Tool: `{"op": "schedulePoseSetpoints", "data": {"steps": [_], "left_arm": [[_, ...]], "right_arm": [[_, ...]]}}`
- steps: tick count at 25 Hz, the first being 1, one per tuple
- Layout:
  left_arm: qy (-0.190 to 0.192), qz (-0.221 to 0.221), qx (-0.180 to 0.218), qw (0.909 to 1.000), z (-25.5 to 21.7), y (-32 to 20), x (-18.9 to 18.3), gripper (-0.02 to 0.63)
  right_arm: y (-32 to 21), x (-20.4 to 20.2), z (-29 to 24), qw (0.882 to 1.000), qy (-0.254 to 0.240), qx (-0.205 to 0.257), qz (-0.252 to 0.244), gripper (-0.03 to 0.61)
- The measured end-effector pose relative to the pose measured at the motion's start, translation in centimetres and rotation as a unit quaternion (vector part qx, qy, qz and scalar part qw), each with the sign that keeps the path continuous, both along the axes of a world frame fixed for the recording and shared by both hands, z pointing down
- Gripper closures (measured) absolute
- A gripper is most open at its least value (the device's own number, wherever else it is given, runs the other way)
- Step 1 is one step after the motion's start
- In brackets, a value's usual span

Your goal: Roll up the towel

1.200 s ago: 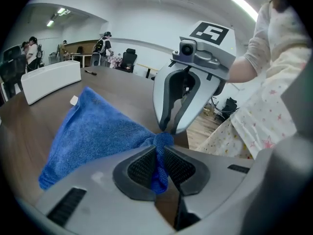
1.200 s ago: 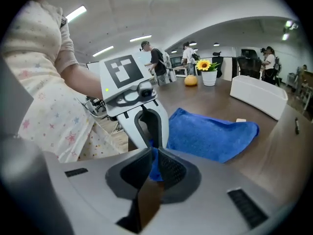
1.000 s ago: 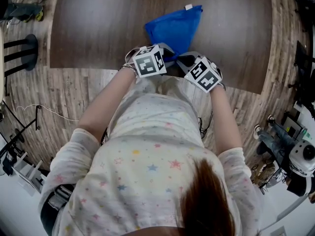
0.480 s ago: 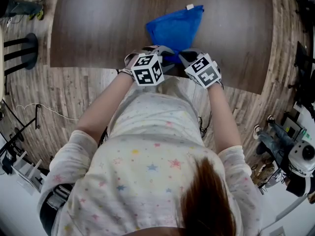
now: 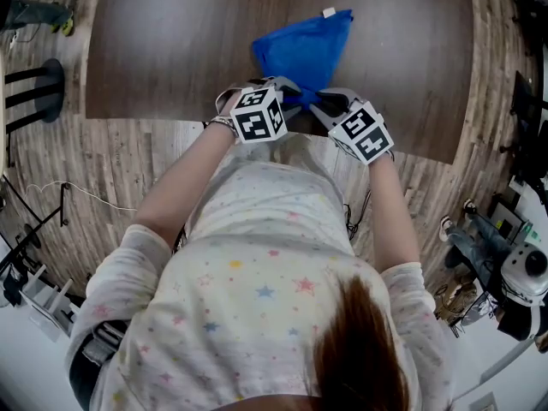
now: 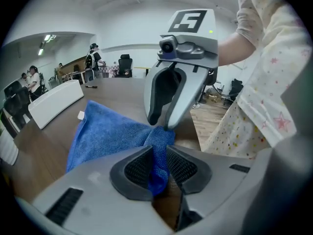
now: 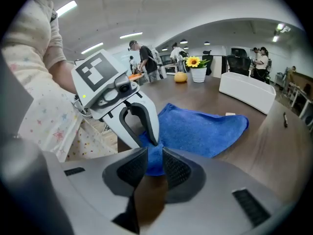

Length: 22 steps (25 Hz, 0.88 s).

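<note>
As the left claw, jaws just tightened, and right claw pinch its near tip, the towel stretches straight ahead.

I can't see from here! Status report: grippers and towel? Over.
Left gripper just closed tighter on towel, near end. Right gripper clamped beside it. Towel not yet rolled. Nothing lying on it.

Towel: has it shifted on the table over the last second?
No. The towel keeps its place: its white tag lies just as far from the table's right edge as before.
</note>
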State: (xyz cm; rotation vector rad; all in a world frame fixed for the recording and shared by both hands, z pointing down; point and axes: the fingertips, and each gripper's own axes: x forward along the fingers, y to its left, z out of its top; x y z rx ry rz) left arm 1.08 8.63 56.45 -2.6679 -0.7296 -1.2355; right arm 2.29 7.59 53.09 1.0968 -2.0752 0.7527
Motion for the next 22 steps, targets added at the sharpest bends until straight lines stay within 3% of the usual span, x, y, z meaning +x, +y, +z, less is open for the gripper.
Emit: {"op": "schedulePoseSetpoints", "data": {"steps": [5,10,14,18,22], "left_arm": [[-0.004,0.0,-0.006,1.0,0.1,-0.2,0.1,0.531],[0.004,-0.015,-0.027,0.9995,-0.5,-0.4,0.6,0.531],[0.026,0.005,0.0,0.9997,-1.2,-0.3,0.4,0.512],[0.043,0.011,-0.016,0.9989,-2.0,0.1,-0.1,0.477],[0.017,0.036,0.052,0.9978,0.0,-0.7,-0.6,0.472]], "right_arm": [[0.8,-1.7,1.7,0.996,0.068,0.005,-0.065,0.432],[0.7,-1.0,3.3,0.984,0.148,0.013,-0.093,0.428],[0.5,-0.6,3.6,0.984,0.154,0.01,-0.089,0.428],[0.3,-0.7,3.6,0.985,0.149,0.005,-0.083,0.429],[0.2,-0.5,3.7,0.988,0.135,0.002,-0.068,0.434]]}}
